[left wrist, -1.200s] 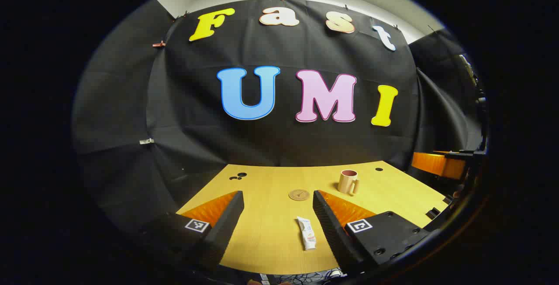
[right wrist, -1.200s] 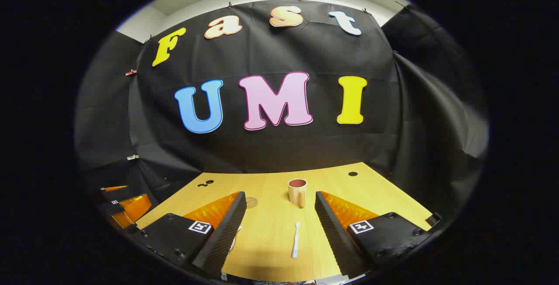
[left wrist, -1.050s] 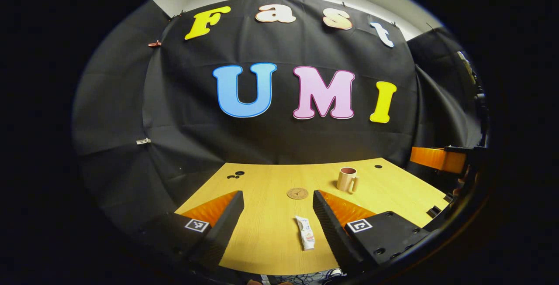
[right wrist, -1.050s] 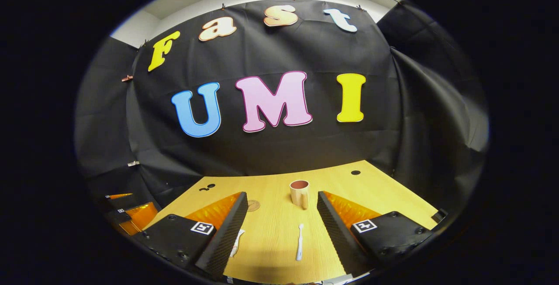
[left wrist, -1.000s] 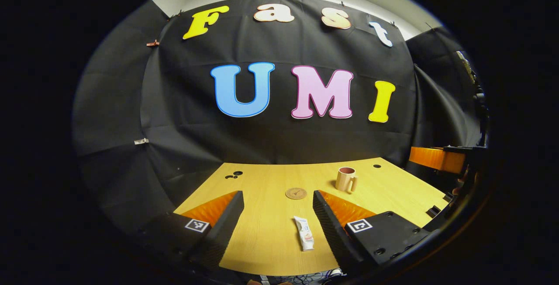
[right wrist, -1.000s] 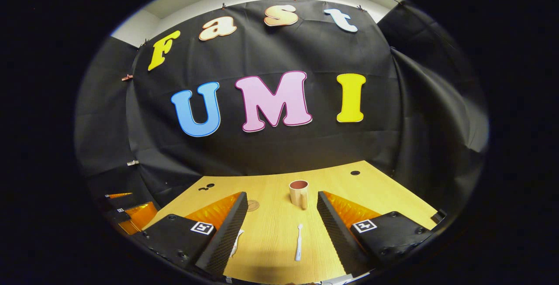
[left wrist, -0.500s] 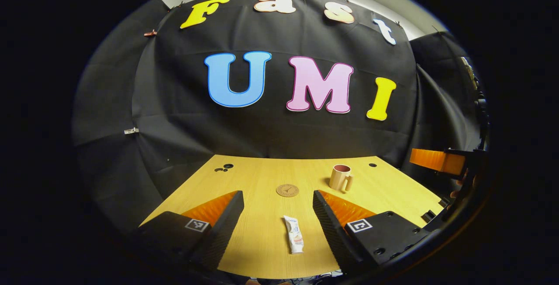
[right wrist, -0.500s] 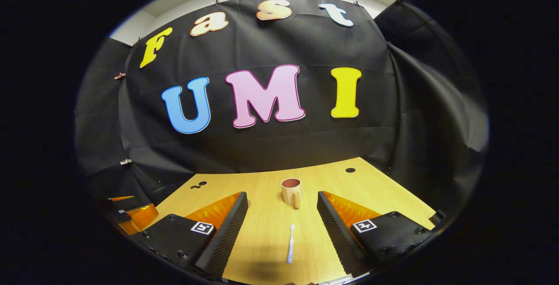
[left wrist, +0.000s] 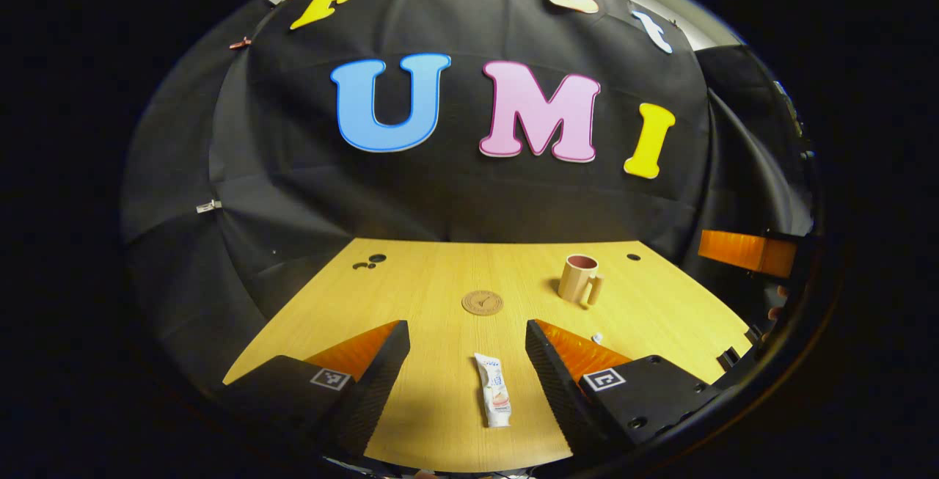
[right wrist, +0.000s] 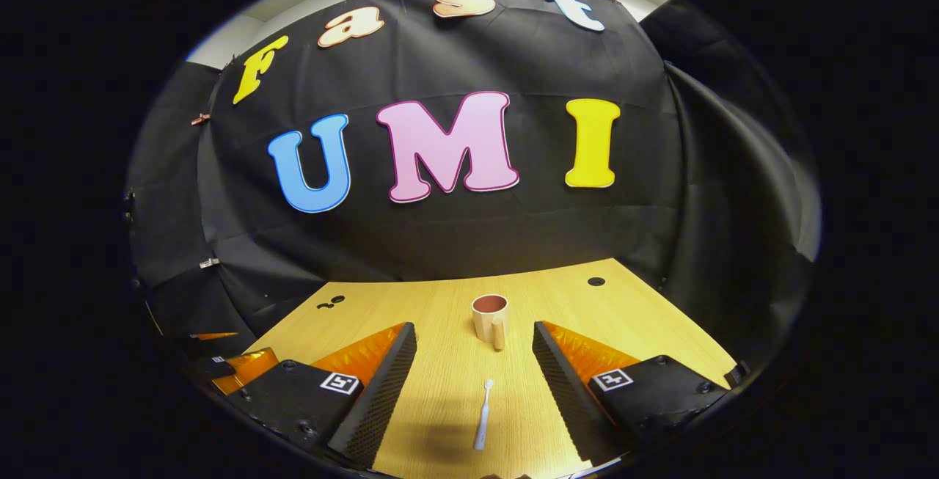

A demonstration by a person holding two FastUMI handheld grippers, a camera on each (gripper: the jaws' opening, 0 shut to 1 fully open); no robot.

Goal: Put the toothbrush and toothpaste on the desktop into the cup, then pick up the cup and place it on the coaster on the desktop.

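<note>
Over the last second or so both grippers tip forward and ease in toward the worktop (left wrist: 440,273), so more of the wood shows ahead of each than a moment back; nothing on it has shifted; the left gripper (left wrist: 467,362) has its fingers spread wide and empty, and the toothpaste (left wrist: 493,399) now lies flat on the wood squarely in the gap between them, where a second ago it sat closer to the right-hand finger; the coaster (left wrist: 482,302) lies beyond it, bare, and the cup (left wrist: 579,279) stands upright farther off to the right, well apart from the coaster; the right gripper (right wrist: 475,365) is likewise open wide with nothing in it, and the toothbrush (right wrist: 481,405) lies lengthwise between its fingers, head pointing away toward the cup (right wrist: 490,318), which stands straight ahead with its handle facing the camera; in the left gripper view an edge of the right gripper shows at the far right. I judge this to be the approach before the first pick, each tool lined up on its own item; neither is touched yet, so the whole task remains ahead.
</note>
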